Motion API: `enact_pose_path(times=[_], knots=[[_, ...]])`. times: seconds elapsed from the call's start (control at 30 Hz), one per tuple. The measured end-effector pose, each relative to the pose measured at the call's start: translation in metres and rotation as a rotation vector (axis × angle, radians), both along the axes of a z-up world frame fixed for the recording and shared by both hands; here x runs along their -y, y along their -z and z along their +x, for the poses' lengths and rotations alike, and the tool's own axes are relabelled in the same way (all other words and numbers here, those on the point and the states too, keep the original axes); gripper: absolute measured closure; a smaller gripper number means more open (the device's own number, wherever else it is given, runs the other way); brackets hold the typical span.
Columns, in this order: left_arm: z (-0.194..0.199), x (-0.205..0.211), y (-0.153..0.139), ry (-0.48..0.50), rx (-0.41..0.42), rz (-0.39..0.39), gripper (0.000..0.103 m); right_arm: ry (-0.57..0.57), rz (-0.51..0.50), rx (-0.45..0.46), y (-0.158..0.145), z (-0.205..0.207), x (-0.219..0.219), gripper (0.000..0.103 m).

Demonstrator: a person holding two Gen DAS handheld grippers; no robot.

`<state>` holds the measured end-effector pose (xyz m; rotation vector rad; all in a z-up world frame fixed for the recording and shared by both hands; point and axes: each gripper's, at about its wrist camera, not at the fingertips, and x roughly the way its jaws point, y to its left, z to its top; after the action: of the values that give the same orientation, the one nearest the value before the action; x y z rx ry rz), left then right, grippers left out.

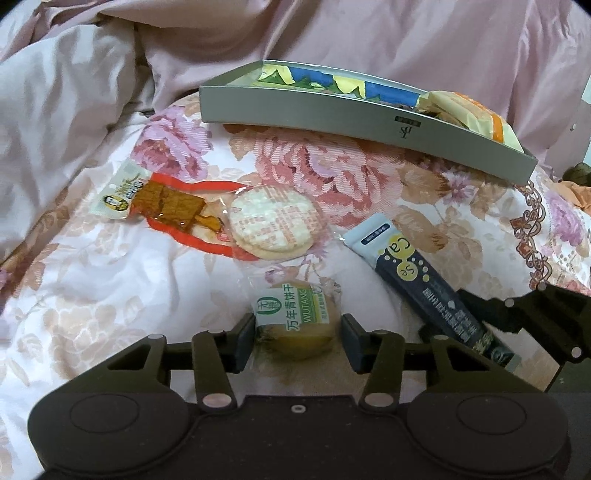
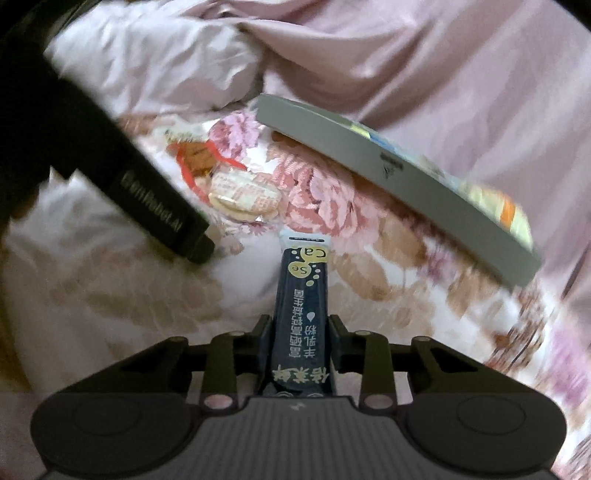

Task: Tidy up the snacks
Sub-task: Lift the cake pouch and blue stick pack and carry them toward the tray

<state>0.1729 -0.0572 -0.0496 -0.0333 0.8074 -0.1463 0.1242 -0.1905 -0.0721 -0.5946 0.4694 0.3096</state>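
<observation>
Here, your left gripper point(image 1: 298, 334) sits low over the floral bedspread point(image 1: 92, 295) with its jaws spread on either side of the green-labelled Wutang biscuit pack point(image 1: 293, 319); the left pad appears to touch the wrapper's edge, while a gap shows at the right pad, so it straddles the pack rather than clamps it. Your right gripper point(image 2: 298, 341) is closed on the lower part of the dark blue powder stick sachet point(image 2: 302, 306), which points away from you toward the grey tray point(image 1: 369, 122). In the left wrist view that sachet point(image 1: 424, 284) lies just right of the biscuit pack, its near end between the right gripper's fingers point(image 1: 476, 308). Nearer the tray than the biscuit pack, a clear-wrapped round rice cracker point(image 1: 271, 223) overlaps a red-edged packet of brown dried tofu point(image 1: 166, 206) to its left. The tray rests at the far edge of the bedspread, against the pink quilt point(image 1: 369, 33), and holds blue-and-yellow packets point(image 1: 332, 81) and an orange-striped cream wrapper point(image 1: 469, 112) at its right end.
</observation>
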Motion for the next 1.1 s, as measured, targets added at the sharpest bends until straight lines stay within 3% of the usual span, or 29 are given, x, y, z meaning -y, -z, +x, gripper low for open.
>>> enact_pose_path(times=[0.2, 0.6, 1.1], knots=[[-0.007, 0.002, -0.004, 0.0, 0.004, 0.012, 0.052, -0.008, -0.096, 0.058, 0.004, -0.005, -0.007, 0.069], [-0.013, 0.006, -0.025, -0.004, 0.057, -0.009, 0.052, 0.005, -0.103, 0.119, -0.007, -0.006, -0.001, 0.07], [0.007, 0.012, -0.073, -0.01, 0.184, -0.058, 0.052, 0.016, -0.048, 0.284, -0.046, -0.011, 0.008, 0.07]])
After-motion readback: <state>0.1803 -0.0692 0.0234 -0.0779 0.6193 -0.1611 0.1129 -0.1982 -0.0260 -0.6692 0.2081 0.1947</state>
